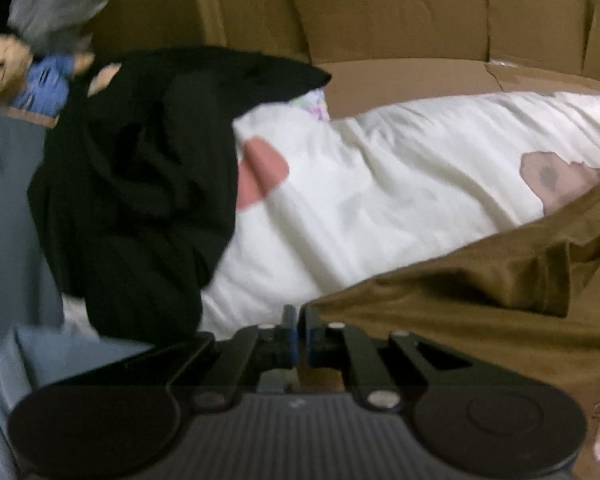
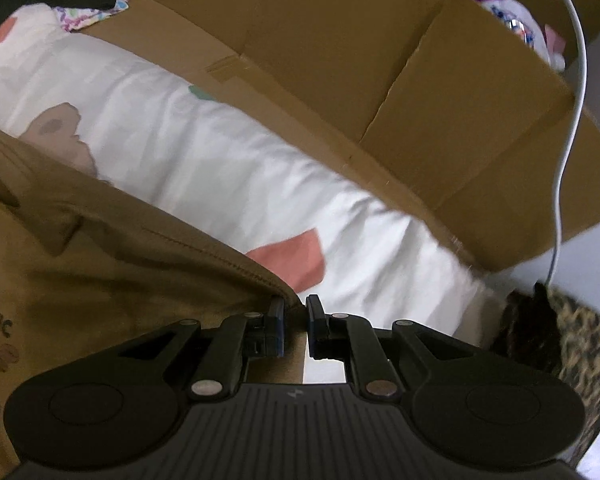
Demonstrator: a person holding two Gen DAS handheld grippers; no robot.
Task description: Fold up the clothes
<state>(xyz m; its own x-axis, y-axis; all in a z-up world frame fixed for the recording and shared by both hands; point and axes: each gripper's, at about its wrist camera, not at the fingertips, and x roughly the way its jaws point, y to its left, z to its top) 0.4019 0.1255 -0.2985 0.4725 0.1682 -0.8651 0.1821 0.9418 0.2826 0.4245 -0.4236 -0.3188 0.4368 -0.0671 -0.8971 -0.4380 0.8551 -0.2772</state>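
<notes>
Item: olive-brown cotton T-shirt with a printed cartoon graphic, lying on the white quilted bedcover with pink and brown patches, which serves as the landmark here. The shirt covers the bedcover's near part; a hemmed sleeve lies folded on top of the shirt body.

Left gripper: black, blue-padded fingers drawn close together with only a narrow slit between them. The shirt's edge reaches the slit, with brown cloth showing just behind the pads, so it appears pinched.

Right gripper: fingers a little apart, with a stitched hem of the same shirt running into the gap. Whether the pads truly clamp the cloth cannot be told.

Also on or around the bedcover:
- Crumpled black garment, heaped on its left end.
- Small tan stuffed toy in a blue top, beyond the black garment.
- Pale blue-grey fabric, left of the black garment.
- Flattened brown cardboard box panels, standing along the bedcover's far side.
- White cable, hanging past the cardboard at the right end.
- Leopard-print fabric item, off the bedcover's right end.
</notes>
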